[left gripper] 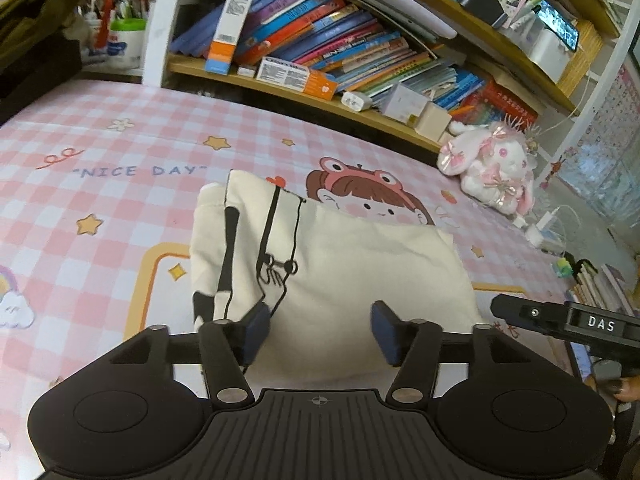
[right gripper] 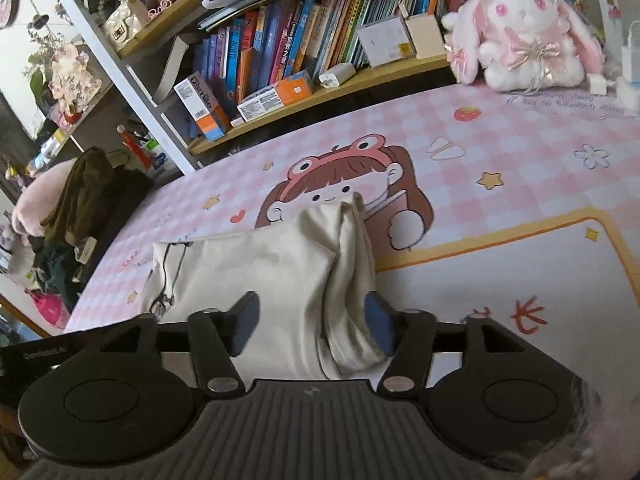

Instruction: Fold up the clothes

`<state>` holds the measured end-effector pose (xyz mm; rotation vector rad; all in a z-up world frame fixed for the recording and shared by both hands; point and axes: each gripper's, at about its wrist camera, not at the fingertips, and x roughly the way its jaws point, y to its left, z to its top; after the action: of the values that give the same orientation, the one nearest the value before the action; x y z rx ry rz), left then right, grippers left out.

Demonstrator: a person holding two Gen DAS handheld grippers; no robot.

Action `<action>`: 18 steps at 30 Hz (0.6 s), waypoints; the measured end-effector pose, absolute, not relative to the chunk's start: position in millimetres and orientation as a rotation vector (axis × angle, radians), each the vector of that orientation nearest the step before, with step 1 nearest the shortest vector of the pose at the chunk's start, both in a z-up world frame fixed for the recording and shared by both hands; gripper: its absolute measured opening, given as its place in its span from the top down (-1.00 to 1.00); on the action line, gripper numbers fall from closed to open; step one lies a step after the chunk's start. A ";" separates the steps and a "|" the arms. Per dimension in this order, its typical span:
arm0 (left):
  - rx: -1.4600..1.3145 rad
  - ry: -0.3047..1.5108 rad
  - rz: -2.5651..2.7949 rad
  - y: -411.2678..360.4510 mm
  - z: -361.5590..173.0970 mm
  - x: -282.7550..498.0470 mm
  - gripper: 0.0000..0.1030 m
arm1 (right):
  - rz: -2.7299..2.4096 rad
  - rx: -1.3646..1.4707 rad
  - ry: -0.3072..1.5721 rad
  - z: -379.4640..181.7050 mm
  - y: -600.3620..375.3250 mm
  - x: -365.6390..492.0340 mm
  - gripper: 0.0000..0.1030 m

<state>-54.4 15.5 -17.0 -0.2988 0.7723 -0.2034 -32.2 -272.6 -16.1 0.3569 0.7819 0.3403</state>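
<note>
Pink-and-white checked mat (left gripper: 120,128) covers the desk, printed with stars, the words "NICE DAY" and a cartoon girl in a frog hat (right gripper: 348,184). Along the desk's far edge runs a wooden shelf (left gripper: 304,98) packed with leaning books (left gripper: 328,40), small boxes and a white charger. A pink-and-white plush rabbit (right gripper: 528,24) sits on the mat near the far right corner, against the shelf. At the desk's left end lies a dark heap of other clothes (right gripper: 84,196).

A cream garment (left gripper: 340,264) with black line drawings lies folded into a compact bundle around the middle of the mat, its far edge overlapping the lower part of the cartoon girl. In the right wrist view its right side is bunched into a thick, rumpled fold (right gripper: 352,280), while the rest lies flatter.

The left gripper (left gripper: 320,330) stands over the near edge of the garment with its jaws apart; the blue pads (left gripper: 384,330) press on nothing, though the cloth lies beneath and between them. The right gripper (right gripper: 312,320) is likewise spread wide over the near edge, the bunched fold sitting just inside its right pad (right gripper: 378,324); whether that pad touches the cloth cannot be told. From the left wrist view, the right gripper's black body (left gripper: 568,324) shows just beside the garment's right edge, with part of a hand (left gripper: 624,388) below it.
</note>
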 end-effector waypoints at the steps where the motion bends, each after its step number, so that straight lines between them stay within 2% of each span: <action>1: -0.295 0.771 -0.192 14.3 -17.0 -58.6 -0.30 | 0.335 0.350 0.783 -16.3 -273.2 -35.3 -0.29; 5: -0.294 0.778 -0.167 13.0 -18.2 -71.6 -0.33 | 0.291 0.321 0.801 -18.7 -274.2 -47.7 -0.51; 18: -0.310 0.819 -0.093 14.0 -25.7 -104.9 -0.47 | 0.326 0.296 0.854 -28.8 -274.3 -70.9 -0.59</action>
<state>-104.9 14.0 -25.7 -0.3096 0.8185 -0.0929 -70.9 -274.3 -28.8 0.2963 0.8539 0.3256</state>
